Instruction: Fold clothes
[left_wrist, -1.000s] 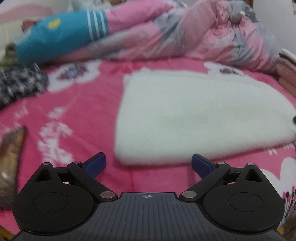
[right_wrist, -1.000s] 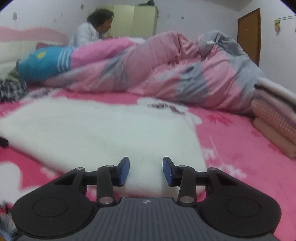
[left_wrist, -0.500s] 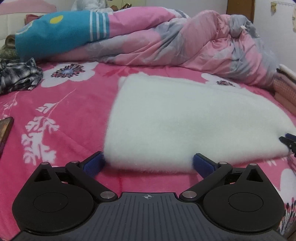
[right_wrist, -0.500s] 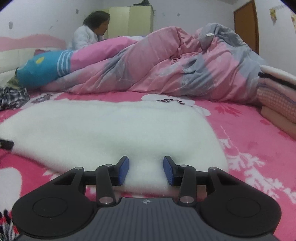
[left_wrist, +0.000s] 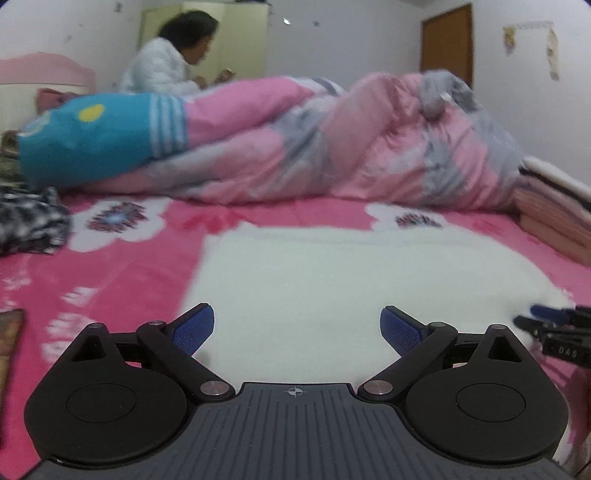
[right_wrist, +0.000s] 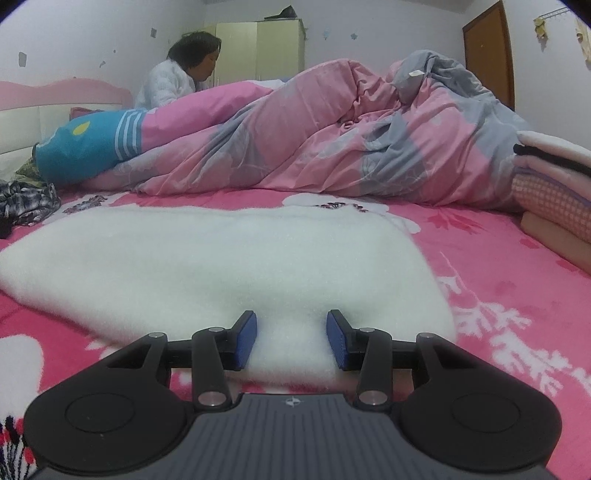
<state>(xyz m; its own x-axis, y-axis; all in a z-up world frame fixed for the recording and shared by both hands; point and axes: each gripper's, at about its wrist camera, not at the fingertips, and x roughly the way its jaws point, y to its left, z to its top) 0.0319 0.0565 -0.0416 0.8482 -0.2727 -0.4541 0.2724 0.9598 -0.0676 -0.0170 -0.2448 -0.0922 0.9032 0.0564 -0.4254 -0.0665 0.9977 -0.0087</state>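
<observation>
Lying flat on the bed (right_wrist: 517, 295), the fleece (right_wrist: 221, 266) looks unfolded yet, its near edge between the wide-open left gripper (left_wrist: 297, 326) and the half-open, ungripping right gripper (right_wrist: 291, 338).

1. The right hand-held gripper (right_wrist: 291, 339) has its jaws partly apart, with the near edge of the white fluffy garment (right_wrist: 229, 266) bulging between the blue pads (right_wrist: 245, 341).
2. The garment lies flat on the pink floral bed (right_wrist: 517, 295).
3. A pink-grey quilt (right_wrist: 332, 140) is heaped along the bed's far edge.
4. Folded clothes (right_wrist: 554, 192) are stacked at its right edge.
</observation>
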